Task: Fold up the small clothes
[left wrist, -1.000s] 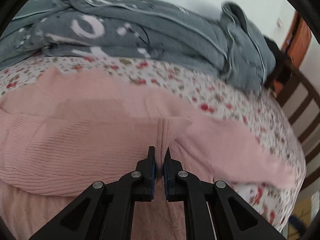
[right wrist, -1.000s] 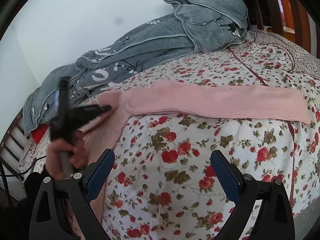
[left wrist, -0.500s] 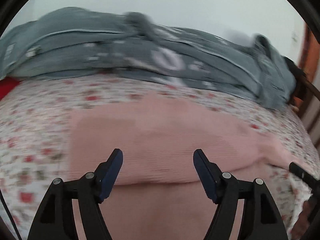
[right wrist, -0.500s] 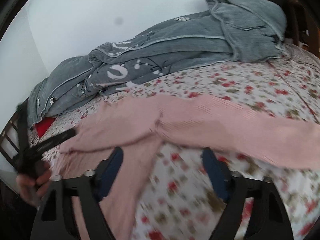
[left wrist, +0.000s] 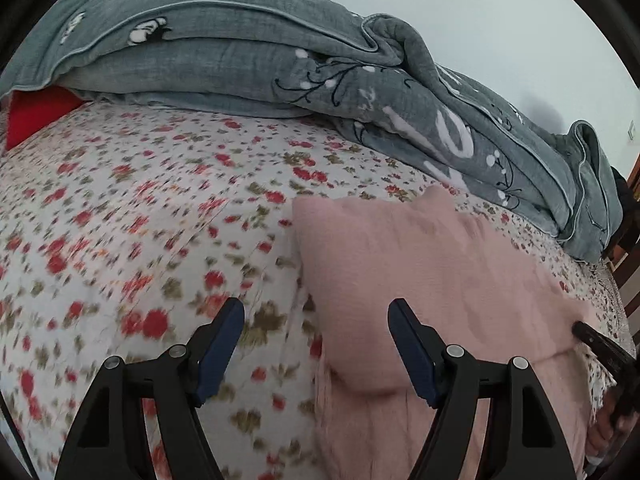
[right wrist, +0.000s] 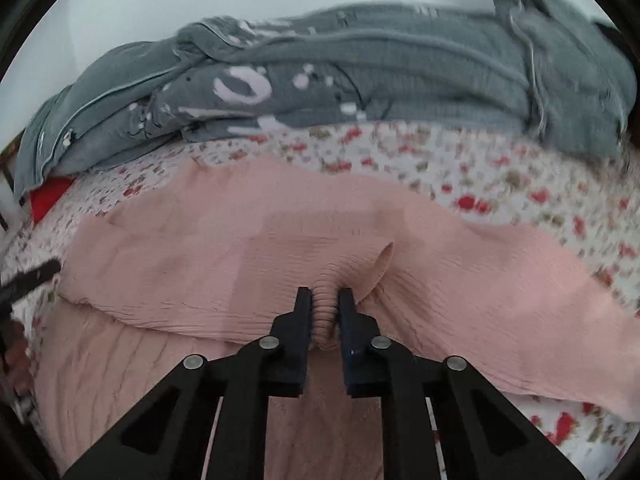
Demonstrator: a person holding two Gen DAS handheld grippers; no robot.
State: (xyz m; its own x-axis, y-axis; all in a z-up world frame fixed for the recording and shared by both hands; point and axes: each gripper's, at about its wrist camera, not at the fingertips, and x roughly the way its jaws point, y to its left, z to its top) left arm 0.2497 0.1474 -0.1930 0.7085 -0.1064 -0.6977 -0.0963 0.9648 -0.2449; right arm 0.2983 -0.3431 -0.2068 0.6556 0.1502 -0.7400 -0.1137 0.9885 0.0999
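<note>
A pink ribbed knit garment (left wrist: 432, 264) lies spread on the flowered bed sheet (left wrist: 140, 220). My left gripper (left wrist: 316, 306) is open and hovers over the garment's left edge, with sheet and pink hem below it and nothing pinched. In the right wrist view my right gripper (right wrist: 325, 294) is closing, and its pads squeeze a bunched ridge of the pink garment (right wrist: 200, 256) near its front fold. One sleeve runs off to the right. A black finger of the right gripper (left wrist: 600, 344) shows at the left wrist view's right edge.
A rumpled grey quilt (left wrist: 240, 52) with white print lies along the back of the bed by the white wall. A red pillow (left wrist: 36, 116) peeks out under its left end. Wooden bed rails (left wrist: 630, 240) stand at the far right.
My left gripper let go of the pink garment, opened, and swung left to its left edge. My right gripper came over from the bare sheet and closed on a pinch of the garment.
</note>
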